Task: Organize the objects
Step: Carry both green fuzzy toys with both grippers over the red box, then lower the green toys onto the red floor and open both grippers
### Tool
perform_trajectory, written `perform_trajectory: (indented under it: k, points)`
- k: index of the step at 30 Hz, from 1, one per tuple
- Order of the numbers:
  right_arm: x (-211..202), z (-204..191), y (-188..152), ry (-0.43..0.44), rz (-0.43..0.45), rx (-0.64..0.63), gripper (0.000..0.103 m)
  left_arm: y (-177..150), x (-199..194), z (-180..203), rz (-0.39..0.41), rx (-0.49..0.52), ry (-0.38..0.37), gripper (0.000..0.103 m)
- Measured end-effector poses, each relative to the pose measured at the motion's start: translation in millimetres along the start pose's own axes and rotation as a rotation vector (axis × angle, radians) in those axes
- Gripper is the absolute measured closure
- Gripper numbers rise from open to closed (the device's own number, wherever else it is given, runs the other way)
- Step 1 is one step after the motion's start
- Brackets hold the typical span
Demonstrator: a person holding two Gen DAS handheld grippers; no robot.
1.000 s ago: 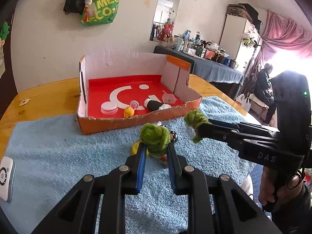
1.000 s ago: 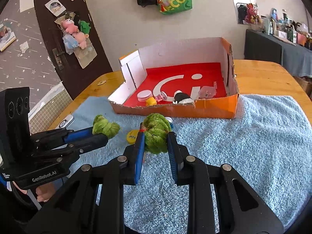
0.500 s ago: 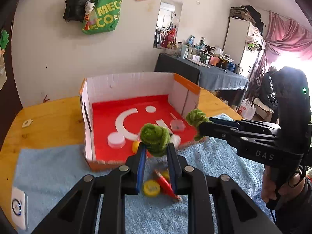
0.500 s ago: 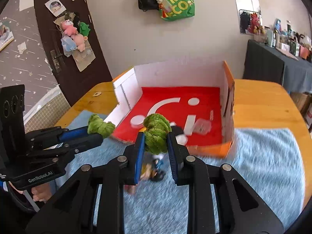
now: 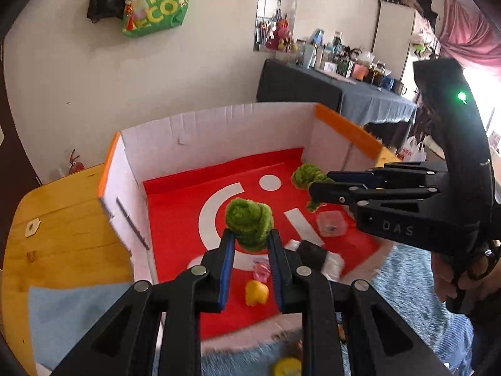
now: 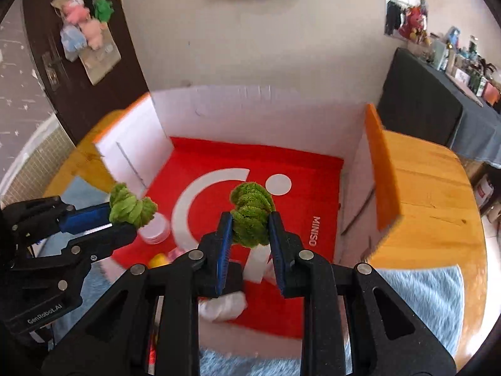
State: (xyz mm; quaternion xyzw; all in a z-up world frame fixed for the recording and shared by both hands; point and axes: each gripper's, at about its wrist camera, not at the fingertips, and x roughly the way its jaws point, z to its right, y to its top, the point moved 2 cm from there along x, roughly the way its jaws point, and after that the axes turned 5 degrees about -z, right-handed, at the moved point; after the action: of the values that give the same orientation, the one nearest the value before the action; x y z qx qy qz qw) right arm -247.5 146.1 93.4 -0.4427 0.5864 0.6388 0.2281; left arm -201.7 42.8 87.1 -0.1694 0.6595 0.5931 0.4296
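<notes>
My left gripper [image 5: 249, 244] is shut on a fuzzy green ball [image 5: 249, 222] and holds it over the red floor of the open cardboard box [image 5: 216, 131]. My right gripper [image 6: 249, 228] is shut on a second fuzzy green ball [image 6: 252, 216], also above the box [image 6: 250, 116]. Each gripper shows in the other's view: the right one [image 5: 308, 185] at right, the left one [image 6: 125, 216] at left. Inside the box lie a yellow duck [image 5: 256, 293], a pink piece [image 5: 261, 271], a black-and-white bundle [image 5: 317, 255], a clear cup [image 5: 332, 224] and a white lid [image 6: 153, 230].
The box stands on a blue towel [image 5: 416, 285] over a wooden table [image 5: 59, 228]. A yellow cap [image 5: 286, 366] lies on the towel in front of the box. A dark table with clutter [image 5: 338, 87] and a door [image 6: 62, 62] stand behind.
Both grippers have risen from the towel and moved forward over the box, each still holding its green ball. The toys left on the towel have dropped below the views.
</notes>
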Motion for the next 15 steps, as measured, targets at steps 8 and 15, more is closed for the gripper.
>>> perform_trajectory:
  k: [8,15]
  points:
    - [29.0,4.9,5.1,-0.034,-0.1,-0.007,0.08,6.2,40.1,-11.2,-0.089,-0.008,0.009,0.081]
    - [40.3,9.1,2.7,-0.051,-0.151,-0.007,0.08,4.1,65.9,-13.2,-0.158,-0.006,0.004,0.081]
